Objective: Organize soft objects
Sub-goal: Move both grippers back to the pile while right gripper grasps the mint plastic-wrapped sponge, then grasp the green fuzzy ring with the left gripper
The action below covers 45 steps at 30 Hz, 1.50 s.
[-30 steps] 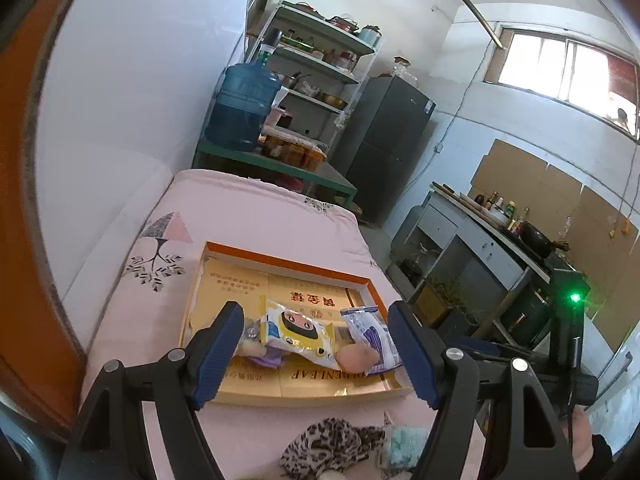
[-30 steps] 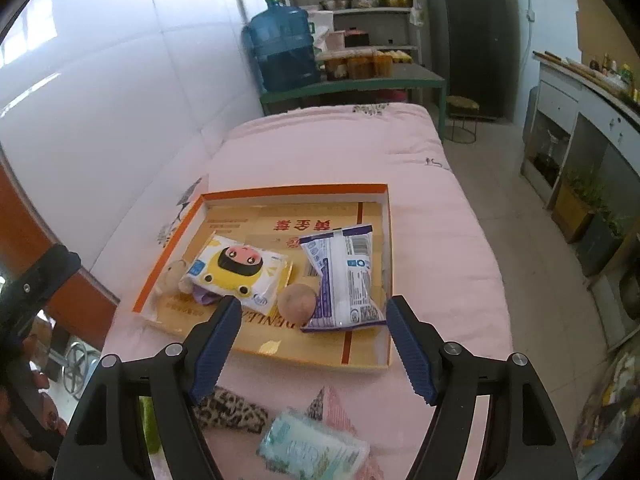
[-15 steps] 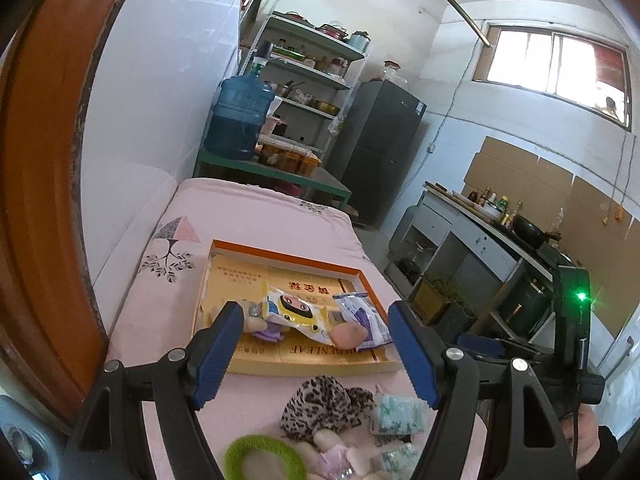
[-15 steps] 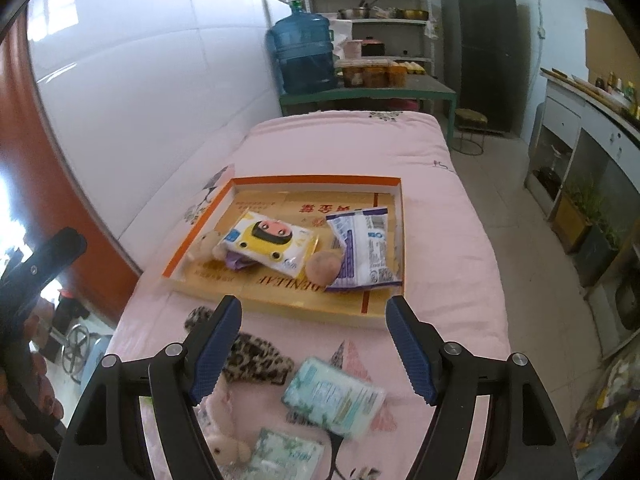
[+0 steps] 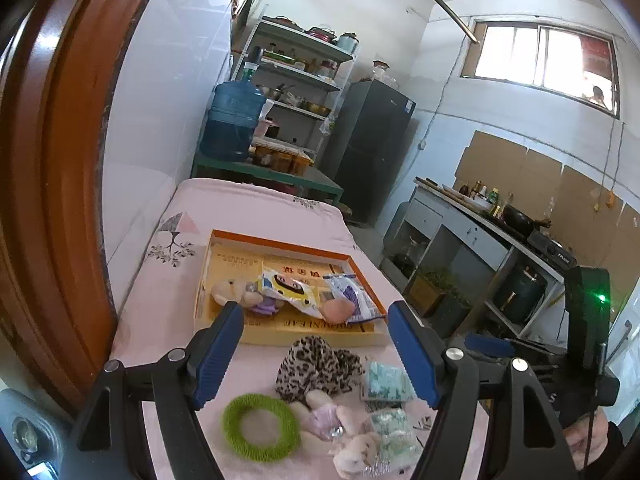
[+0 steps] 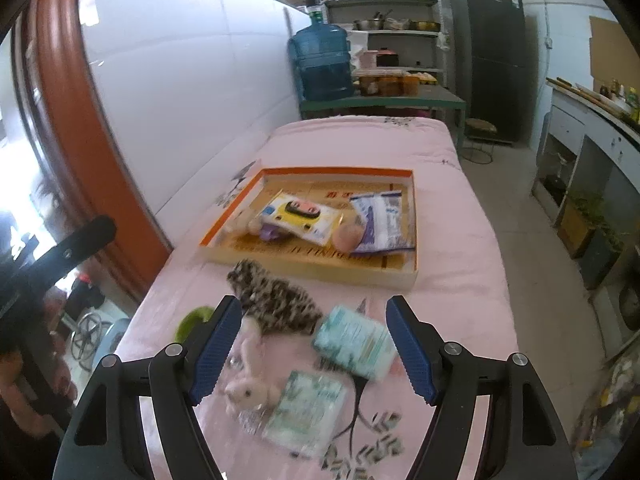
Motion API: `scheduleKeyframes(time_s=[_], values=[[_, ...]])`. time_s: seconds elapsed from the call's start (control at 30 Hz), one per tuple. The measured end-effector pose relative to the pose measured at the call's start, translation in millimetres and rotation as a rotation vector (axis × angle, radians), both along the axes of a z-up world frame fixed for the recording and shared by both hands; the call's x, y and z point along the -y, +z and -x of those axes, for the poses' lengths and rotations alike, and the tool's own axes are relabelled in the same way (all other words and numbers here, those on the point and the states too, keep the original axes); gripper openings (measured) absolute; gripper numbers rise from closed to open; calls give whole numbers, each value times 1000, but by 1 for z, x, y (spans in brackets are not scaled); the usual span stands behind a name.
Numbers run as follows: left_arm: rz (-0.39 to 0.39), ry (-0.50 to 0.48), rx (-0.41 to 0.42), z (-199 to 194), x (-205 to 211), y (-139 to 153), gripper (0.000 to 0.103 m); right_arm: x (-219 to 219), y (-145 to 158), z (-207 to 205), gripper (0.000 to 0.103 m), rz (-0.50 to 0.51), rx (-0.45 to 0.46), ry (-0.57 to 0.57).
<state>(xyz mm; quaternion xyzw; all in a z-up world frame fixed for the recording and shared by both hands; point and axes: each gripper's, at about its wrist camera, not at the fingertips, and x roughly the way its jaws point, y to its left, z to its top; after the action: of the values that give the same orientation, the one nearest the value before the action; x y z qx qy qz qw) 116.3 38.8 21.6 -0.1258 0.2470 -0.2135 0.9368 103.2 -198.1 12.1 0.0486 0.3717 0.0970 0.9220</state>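
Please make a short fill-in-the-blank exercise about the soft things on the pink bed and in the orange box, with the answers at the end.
1. The ring lying on the pink cover is ____ in colour.
2. The yellow wipes pack lies inside the ____.
3. The leopard-print cloth lies ____ the orange box, on the cover.
4. The jaws of the right gripper are ____, holding nothing.

Answers: green; orange box; outside; open

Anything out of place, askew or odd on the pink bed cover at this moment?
Nothing looks damaged or spilled. A loose heap lies outside the orange tray: a leopard-print cloth, a green ring, a plush rabbit and two tissue packs, bunched together at mixed angles. Both grippers are open and empty.
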Motion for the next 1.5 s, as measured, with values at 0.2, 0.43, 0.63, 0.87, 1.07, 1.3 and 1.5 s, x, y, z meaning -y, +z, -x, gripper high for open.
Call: scheduleKeyframes(time_s=[0.2, 0.43, 0.63, 0.87, 1.07, 1.3, 1.5], values=[[-7, 2, 2, 17, 0, -6, 74, -9, -13, 29, 76, -12, -19, 26], [-38, 11, -13, 31, 3, -20, 74, -20, -34, 56, 76, -6, -49, 53], [-21, 30, -41, 40, -3, -33, 74, -28, -49, 79, 76, -15, -69, 89], [-4, 44, -60, 49, -12, -46, 74, -38, -75, 104, 76, -2, -124, 145], [-7, 53, -74, 52, -14, -53, 74, -40, -95, 108, 76, -9, -166, 138], [-21, 76, -96, 50, -21, -64, 74, -43, -109, 108, 75, -7, -192, 155], [-70, 106, -152, 34, -21, -79, 74, -42, -113, 107, 56, -46, -221, 176]])
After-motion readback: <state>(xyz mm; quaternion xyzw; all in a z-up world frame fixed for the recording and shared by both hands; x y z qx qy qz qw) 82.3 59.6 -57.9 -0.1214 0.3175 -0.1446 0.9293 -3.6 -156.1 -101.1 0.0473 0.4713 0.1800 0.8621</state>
